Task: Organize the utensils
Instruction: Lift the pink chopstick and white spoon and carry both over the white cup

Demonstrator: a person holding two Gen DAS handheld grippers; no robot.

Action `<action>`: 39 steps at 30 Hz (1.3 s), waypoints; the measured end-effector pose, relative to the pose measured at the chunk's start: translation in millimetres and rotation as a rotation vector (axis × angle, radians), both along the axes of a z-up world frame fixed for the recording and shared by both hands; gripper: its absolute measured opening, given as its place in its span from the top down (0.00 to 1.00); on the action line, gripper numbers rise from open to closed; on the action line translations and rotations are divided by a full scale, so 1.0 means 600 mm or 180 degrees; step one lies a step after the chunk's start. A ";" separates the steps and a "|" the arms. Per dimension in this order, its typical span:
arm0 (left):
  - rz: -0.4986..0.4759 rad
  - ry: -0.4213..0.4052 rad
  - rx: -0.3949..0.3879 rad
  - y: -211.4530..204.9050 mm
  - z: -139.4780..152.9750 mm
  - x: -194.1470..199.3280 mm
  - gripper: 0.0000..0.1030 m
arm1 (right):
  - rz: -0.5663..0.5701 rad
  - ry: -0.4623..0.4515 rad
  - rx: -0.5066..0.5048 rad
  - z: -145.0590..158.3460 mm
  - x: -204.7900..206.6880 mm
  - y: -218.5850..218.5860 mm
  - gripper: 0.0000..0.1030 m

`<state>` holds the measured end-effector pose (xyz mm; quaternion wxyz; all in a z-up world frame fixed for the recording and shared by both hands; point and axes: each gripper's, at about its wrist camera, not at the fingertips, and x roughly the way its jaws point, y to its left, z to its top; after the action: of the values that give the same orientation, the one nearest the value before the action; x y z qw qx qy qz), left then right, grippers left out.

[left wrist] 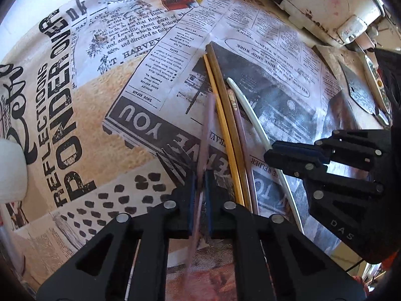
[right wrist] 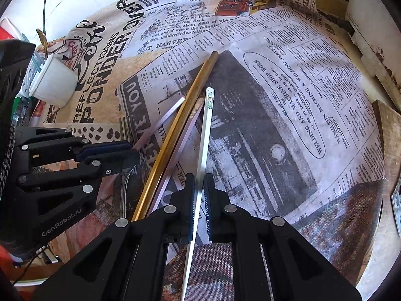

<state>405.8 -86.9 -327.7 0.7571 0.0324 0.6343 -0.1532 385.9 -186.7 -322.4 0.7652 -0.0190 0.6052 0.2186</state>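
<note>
Several long utensil handles lie side by side on a newspaper-print cloth (left wrist: 105, 115): a gold one (left wrist: 220, 115), a brown one (left wrist: 225, 105), a pinkish one (left wrist: 241, 135) and a white one (left wrist: 253, 118). My left gripper (left wrist: 199, 179) is shut on a pinkish handle (left wrist: 206, 128), blurred and lifted off the cloth. Fork tines (left wrist: 175, 160) lie just left of it. My right gripper (right wrist: 199, 188) is shut on the white handle (right wrist: 205, 130). The gold handle (right wrist: 175, 130) and the pinkish one (right wrist: 183, 138) lie to its left. The left gripper (right wrist: 125, 150) shows there holding its handle (right wrist: 160, 123).
A white cup (right wrist: 54, 82) stands at the far left beside a perforated holder (right wrist: 27, 75). A white appliance (left wrist: 325, 5) sits at the back right. A wooden board (right wrist: 391, 135) with a patterned object (left wrist: 361, 92) lies at the right edge.
</note>
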 end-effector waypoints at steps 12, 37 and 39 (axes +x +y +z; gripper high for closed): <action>0.0118 -0.0148 -0.0016 0.020 0.021 -0.025 0.96 | -0.0150 -0.0188 0.0138 0.032 -0.013 -0.004 0.94; 0.1029 -0.1483 -0.0231 0.177 0.258 -0.105 0.96 | 0.0026 -0.1252 0.0623 0.245 -0.028 0.074 0.94; 0.1117 -0.1590 -0.0218 0.196 0.275 -0.112 0.96 | 0.0074 -0.1328 0.0661 0.257 -0.026 0.089 0.94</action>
<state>338.8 30.7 -162.4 0.9052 -0.0665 0.4188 -0.0287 370.5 -133.6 -168.1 0.8690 0.0081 0.4079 0.2799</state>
